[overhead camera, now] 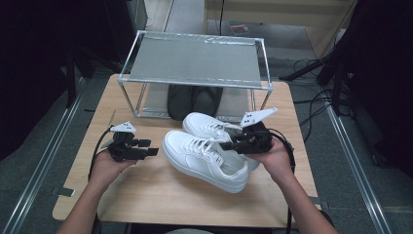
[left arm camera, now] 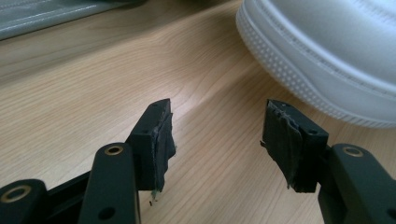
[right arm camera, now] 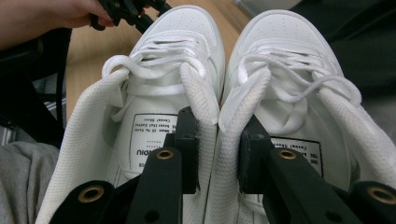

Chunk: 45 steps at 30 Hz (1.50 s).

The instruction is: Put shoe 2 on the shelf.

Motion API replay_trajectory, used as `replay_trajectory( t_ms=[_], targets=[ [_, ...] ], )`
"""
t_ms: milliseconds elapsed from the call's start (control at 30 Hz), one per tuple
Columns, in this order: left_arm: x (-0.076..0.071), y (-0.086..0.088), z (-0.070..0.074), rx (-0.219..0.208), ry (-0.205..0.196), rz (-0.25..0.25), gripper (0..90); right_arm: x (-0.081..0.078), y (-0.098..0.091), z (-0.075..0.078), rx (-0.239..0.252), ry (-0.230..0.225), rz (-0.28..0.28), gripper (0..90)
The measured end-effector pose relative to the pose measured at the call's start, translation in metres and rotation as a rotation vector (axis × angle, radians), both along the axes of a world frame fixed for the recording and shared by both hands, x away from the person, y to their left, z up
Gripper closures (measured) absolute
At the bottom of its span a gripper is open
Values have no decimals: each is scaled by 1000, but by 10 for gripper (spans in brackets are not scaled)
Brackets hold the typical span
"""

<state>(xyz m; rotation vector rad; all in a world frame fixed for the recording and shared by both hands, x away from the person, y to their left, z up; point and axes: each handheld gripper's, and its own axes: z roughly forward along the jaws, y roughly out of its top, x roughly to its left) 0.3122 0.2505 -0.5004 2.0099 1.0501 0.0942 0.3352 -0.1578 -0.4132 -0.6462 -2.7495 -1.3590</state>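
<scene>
Right tongs clamped on both white sneakers at once: one jaw inside each shoe, the two touching inner collar walls pinched between. Pair sits mid tabletop, toes pointing away from right tongs, toward left tongs. Left tongs wide, nothing between jaws, low over bare tabletop just beside a sneaker toe. Beyond: metal shoe rack, dark shoes under its shelf.

Both grippers black w/ brass screws, taped jaws, grey triangular top plates, black cables.
</scene>
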Motion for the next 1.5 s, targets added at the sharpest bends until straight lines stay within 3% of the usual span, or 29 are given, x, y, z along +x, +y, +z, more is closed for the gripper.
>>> replay_trajectory(
  t_ms=[133,433,733,900,1167,1333,1500],
  targets=[
    [-4,7,-2,33,-14,12,427,13,4,7,11,1,49,750],
    [-10,15,-4,30,-15,26,411,30,20,28,-22,-43,96,749],
    [-12,19,-5,28,-23,35,398,39,30,60,1,-67,140,748],
    [-12,20,-6,25,-26,38,397,44,42,76,-12,-63,152,748],
    [-12,20,-6,24,-25,34,398,49,56,105,30,-80,148,747],
    [-12,19,-6,24,-24,31,397,49,63,119,39,-71,150,746],
    [-12,18,-6,28,-20,20,397,48,69,135,43,-91,148,746]
  ],
)
